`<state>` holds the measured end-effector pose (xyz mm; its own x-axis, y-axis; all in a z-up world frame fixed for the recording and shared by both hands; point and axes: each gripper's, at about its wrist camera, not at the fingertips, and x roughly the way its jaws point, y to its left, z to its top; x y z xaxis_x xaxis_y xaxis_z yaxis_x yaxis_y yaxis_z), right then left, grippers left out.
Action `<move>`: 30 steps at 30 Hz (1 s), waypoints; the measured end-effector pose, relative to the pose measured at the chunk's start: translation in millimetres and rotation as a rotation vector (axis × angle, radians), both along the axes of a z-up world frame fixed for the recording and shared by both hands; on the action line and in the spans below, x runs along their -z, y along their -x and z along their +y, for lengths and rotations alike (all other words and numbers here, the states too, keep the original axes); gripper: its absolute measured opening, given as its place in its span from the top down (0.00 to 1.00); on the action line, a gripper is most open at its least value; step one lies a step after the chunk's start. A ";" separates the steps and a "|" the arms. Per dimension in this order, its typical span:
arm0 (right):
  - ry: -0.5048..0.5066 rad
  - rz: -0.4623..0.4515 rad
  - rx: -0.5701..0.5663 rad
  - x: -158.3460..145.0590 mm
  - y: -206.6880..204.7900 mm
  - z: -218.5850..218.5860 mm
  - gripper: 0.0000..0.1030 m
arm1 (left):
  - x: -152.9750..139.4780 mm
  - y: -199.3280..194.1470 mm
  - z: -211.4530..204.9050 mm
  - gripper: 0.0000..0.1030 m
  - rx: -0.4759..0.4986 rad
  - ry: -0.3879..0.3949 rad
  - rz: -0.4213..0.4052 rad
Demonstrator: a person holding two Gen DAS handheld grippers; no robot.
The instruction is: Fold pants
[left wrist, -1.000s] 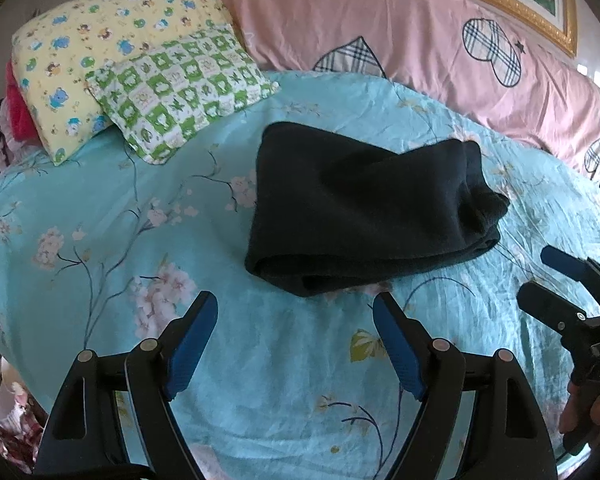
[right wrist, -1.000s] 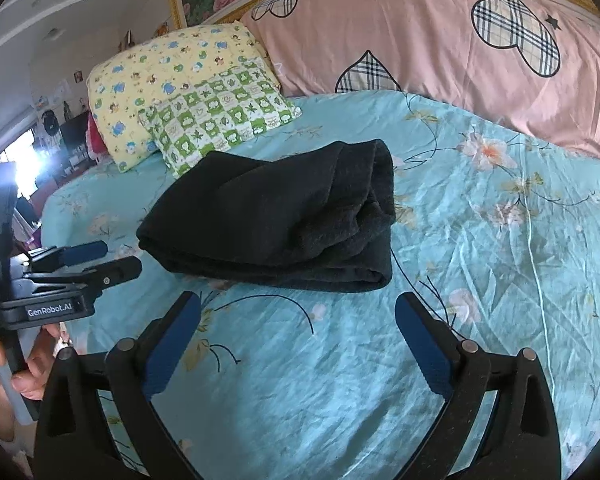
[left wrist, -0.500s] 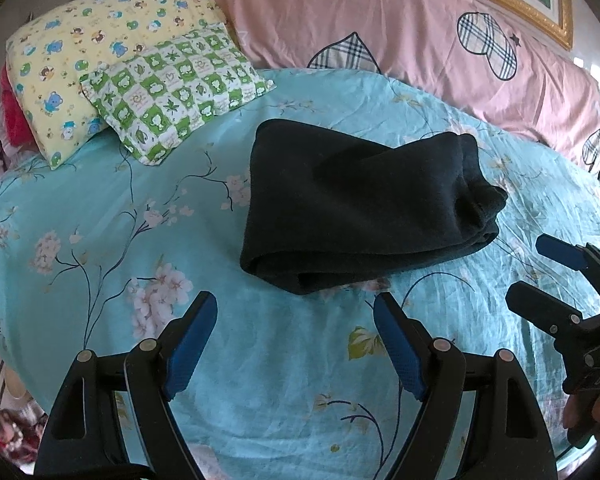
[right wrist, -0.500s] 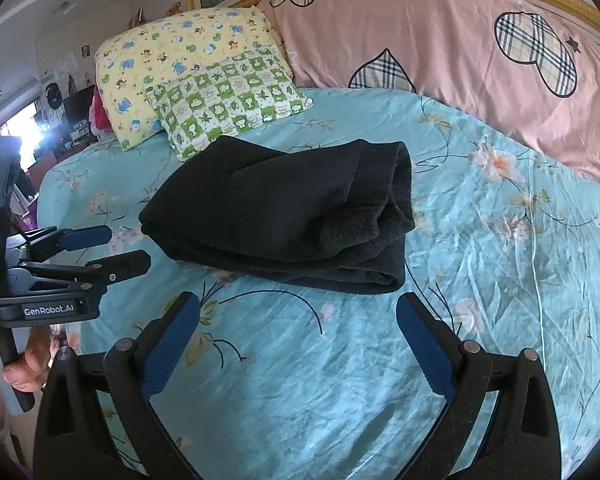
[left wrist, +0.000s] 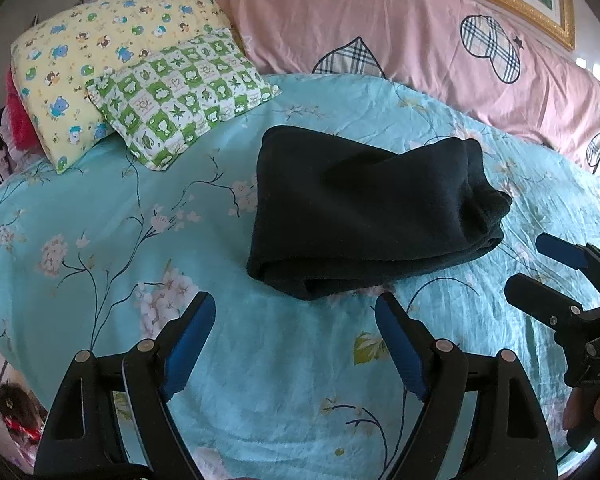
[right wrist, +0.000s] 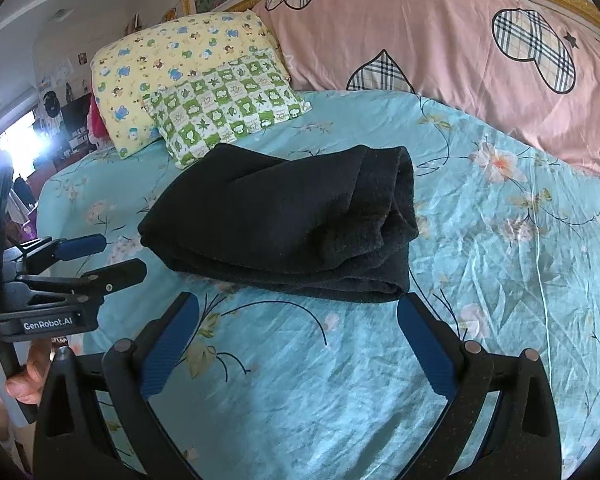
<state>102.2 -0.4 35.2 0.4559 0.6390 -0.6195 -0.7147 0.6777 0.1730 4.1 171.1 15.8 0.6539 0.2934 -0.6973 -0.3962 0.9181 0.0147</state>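
Folded black pants (left wrist: 364,212) lie mid-bed (left wrist: 100,216), bare sheet on every side, both tongs, left (left wrist: 296,320) and right (right wrist: 298,314), spread wide and empty at six o'clock.

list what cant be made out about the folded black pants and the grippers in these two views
- Black pants: waistband and leg ends are tucked inside the fold in both views; the underside is against the floral bedsheet.
- Right gripper: body and the hand holding it are cut by the left wrist view's right edge.
- Left gripper: upper body washed out by window glare in the right wrist view.
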 end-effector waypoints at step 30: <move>-0.014 -0.003 -0.017 -6.2 -4.3 8.9 0.03 | -7.3 -11.2 0.0 0.18 0.010 -0.049 -0.013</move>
